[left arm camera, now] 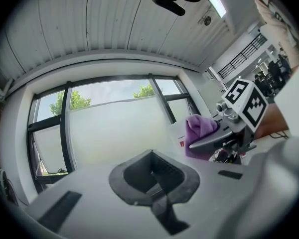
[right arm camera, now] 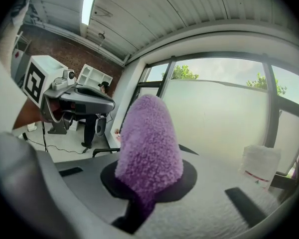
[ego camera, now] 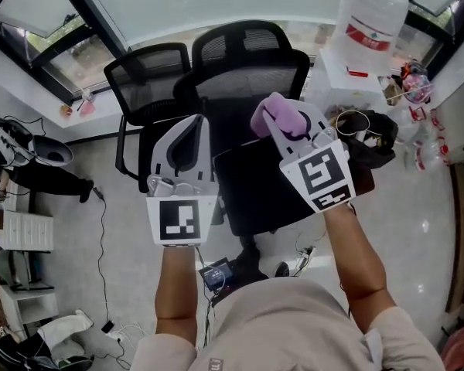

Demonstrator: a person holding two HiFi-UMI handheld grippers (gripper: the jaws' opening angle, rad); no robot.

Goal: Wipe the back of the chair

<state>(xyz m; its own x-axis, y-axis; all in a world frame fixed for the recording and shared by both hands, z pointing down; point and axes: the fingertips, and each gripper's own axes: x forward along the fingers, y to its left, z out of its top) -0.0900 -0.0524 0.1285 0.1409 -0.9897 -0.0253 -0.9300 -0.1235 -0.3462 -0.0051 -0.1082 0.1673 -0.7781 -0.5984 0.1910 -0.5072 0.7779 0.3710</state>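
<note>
A black mesh office chair stands below me, its back (ego camera: pixel 251 76) toward the window and its seat (ego camera: pixel 259 195) under my grippers. My right gripper (ego camera: pixel 284 124) is shut on a purple fluffy cloth (ego camera: pixel 274 114) and is held up above the seat, in front of the chair back. The cloth (right arm camera: pixel 149 138) stands up between the jaws in the right gripper view and also shows in the left gripper view (left arm camera: pixel 199 127). My left gripper (ego camera: pixel 189 126) hangs beside it to the left, shut with nothing in it (left arm camera: pixel 154 176).
A second black mesh chair (ego camera: pixel 148 83) stands close on the left. A water jug (ego camera: pixel 369 18) on a white stand and a black bag (ego camera: pixel 377 144) are on the right. Window frames (ego camera: pixel 77 22) run behind. Cables (ego camera: pixel 102 207) lie on the floor.
</note>
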